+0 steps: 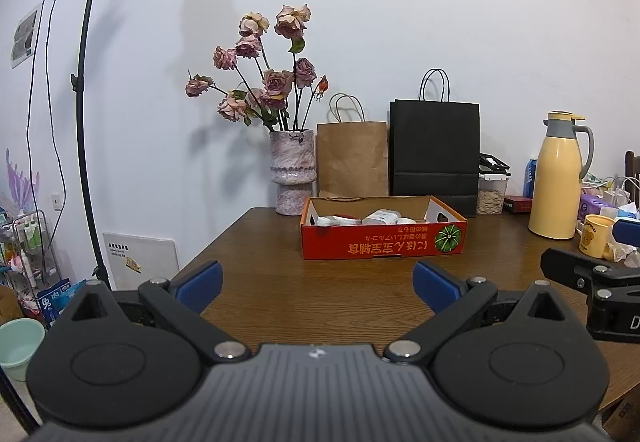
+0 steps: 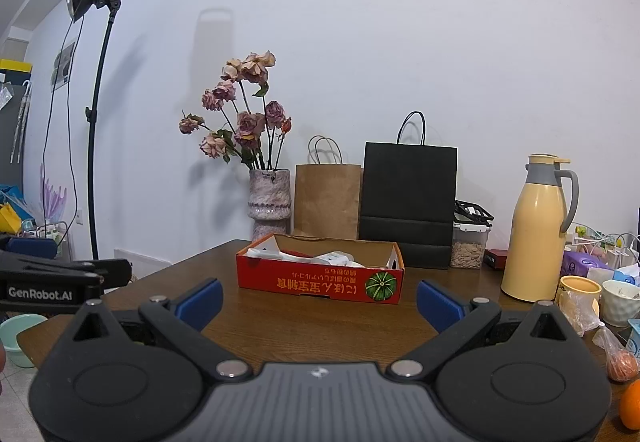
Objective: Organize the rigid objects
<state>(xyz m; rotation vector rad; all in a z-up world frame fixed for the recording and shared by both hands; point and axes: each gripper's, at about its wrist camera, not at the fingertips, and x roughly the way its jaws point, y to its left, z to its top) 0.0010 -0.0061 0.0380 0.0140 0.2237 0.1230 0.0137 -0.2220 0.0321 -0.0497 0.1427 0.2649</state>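
I had the left gripper (image 1: 318,288) spread wide and empty over the wooden table (image 1: 280,294); the right gripper (image 2: 320,302) hung likewise, gripping nothing. Ahead, the red cardboard box (image 1: 383,240) sat mid-table, its white items (image 1: 380,218) half hidden behind the front wall, too indistinct to name.

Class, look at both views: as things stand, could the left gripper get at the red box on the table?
Probably yes. The left gripper is open and empty, the red box sits straight ahead, and only bare table lies between them. The right gripper is off to the side.
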